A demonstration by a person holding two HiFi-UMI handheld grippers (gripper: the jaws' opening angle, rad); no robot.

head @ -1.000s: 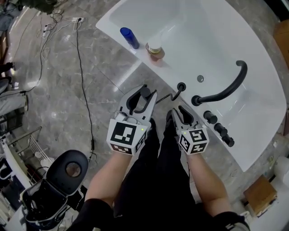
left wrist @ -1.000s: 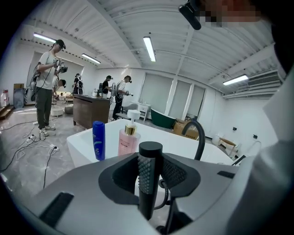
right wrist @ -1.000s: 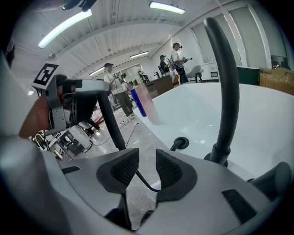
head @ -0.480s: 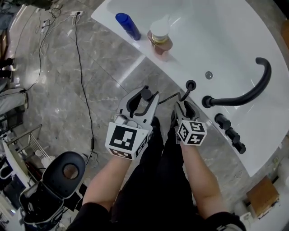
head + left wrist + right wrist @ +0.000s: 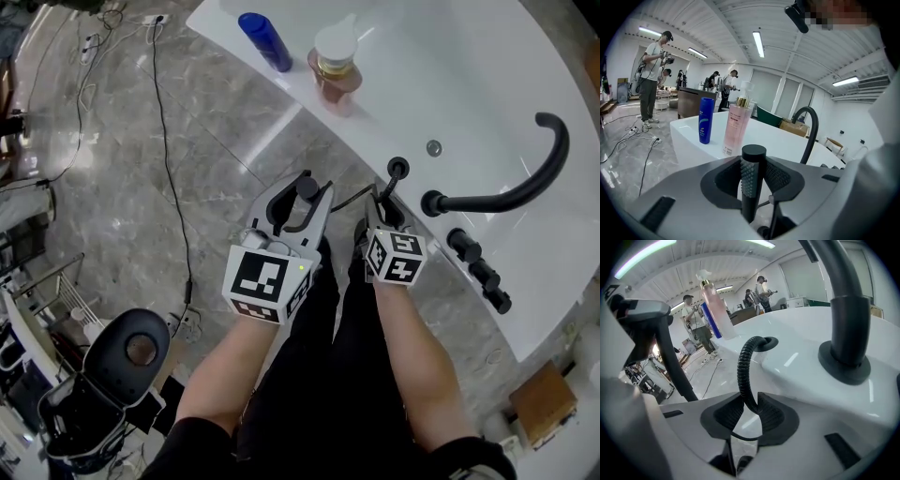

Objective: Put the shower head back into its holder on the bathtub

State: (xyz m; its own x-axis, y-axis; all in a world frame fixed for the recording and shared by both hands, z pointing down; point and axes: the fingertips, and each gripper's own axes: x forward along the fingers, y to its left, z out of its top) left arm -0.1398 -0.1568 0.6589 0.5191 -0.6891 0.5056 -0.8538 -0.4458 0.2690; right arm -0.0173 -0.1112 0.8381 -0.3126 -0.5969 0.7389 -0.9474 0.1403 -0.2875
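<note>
The black stick-shaped shower head [image 5: 302, 199] stands upright between the pads of my left gripper [image 5: 298, 204], which is shut on its studded handle [image 5: 751, 180]. Its ribbed black hose [image 5: 744, 373] loops out of the round holder hole [image 5: 397, 169] in the white bathtub rim [image 5: 370, 127]. My right gripper [image 5: 385, 212] sits just in front of that hole. Its jaws have just been closing, and the pads now pinch the hose [image 5: 387, 190] a short way below the hole [image 5: 765, 342]. The held shower head [image 5: 670, 362] shows at the left of the right gripper view.
A curved black faucet [image 5: 525, 183] and black knobs [image 5: 465, 246] stand on the rim right of the holder. A blue bottle [image 5: 262, 39] and a pink pump bottle [image 5: 336, 62] stand further left on the rim. Cables [image 5: 167, 141] trail over the marble floor; people stand far off.
Both grippers have sunk and come closer to the tub rim. The right gripper has slid up to the hose beside the holder hole and closed on it. The left keeps its grip.
</note>
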